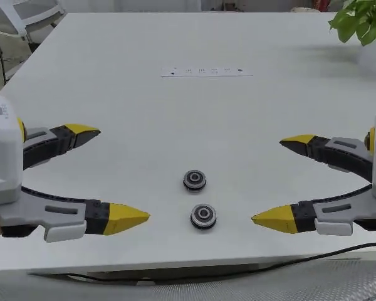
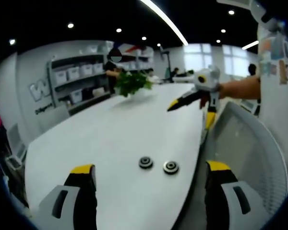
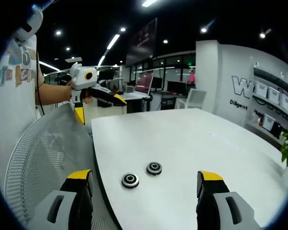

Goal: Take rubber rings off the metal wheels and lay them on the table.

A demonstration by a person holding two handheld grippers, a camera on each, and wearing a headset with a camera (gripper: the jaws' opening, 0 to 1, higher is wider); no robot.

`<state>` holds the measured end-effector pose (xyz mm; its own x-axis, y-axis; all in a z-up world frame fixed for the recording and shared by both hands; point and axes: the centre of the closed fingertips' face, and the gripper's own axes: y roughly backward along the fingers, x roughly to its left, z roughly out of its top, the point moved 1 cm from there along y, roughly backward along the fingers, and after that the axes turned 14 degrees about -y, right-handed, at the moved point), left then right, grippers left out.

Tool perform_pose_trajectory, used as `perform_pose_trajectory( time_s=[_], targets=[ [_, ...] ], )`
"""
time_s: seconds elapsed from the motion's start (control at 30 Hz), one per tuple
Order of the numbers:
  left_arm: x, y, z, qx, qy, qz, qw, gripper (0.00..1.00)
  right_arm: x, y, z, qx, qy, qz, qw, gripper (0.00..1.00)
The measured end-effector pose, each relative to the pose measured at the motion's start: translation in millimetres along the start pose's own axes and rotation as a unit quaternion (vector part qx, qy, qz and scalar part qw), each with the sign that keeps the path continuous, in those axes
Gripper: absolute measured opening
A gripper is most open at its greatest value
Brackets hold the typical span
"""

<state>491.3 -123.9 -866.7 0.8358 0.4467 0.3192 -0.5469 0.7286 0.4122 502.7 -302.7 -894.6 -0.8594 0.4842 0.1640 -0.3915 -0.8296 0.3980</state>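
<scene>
Left tool and right tool are spread, empty; a clumsy pinch may push the wheel at 6 o'clock off the bench.

An open office-lab: storage-bin shelves, monitors, ceiling strip lights.

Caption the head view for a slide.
Open left gripper and open right gripper flank two metal wheels on a white table.

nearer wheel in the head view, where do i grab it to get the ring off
Likely from above: the nearer wheel seems to lie flat, face up, so its black rubber ring is reachable all round. Pinch across the ring's left and right edges; the other wheel sits close beyond it. The open left gripper and right gripper flank it.
</scene>
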Motion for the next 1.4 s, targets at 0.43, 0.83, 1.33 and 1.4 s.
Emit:
perform_pose_trajectory(
  time_s=[0.43, 0.83, 1.33, 1.4],
  targets=[
    [4.4, -7.6, 0.1, -0.004, -0.005, -0.013, 0.9999, 0.9, -2.0, -17.7, 0.6, 0.011, 0.014, 0.021, 0.9996, 0.86],
    [5.9, -23.4, -2.1, -0.001, -0.015, -0.03, 0.9994, 0.87, -2.3, -35.1, -4.8, 0.026, 0.036, 0.048, 0.9979, 0.79],
    [4.2, -44.7, -2.1, 0.003, -0.025, -0.061, 0.9978, 0.82, -4.3, -45.0, -5.8, 0.026, 0.04, 0.066, 0.9966, 0.71],
    [3.8, -48.0, -0.7, 0.0, -0.026, -0.065, 0.9975, 0.81, -5.7, -47.2, -8.5, 0.03, 0.043, 0.068, 0.9963, 0.69]
  ],
)
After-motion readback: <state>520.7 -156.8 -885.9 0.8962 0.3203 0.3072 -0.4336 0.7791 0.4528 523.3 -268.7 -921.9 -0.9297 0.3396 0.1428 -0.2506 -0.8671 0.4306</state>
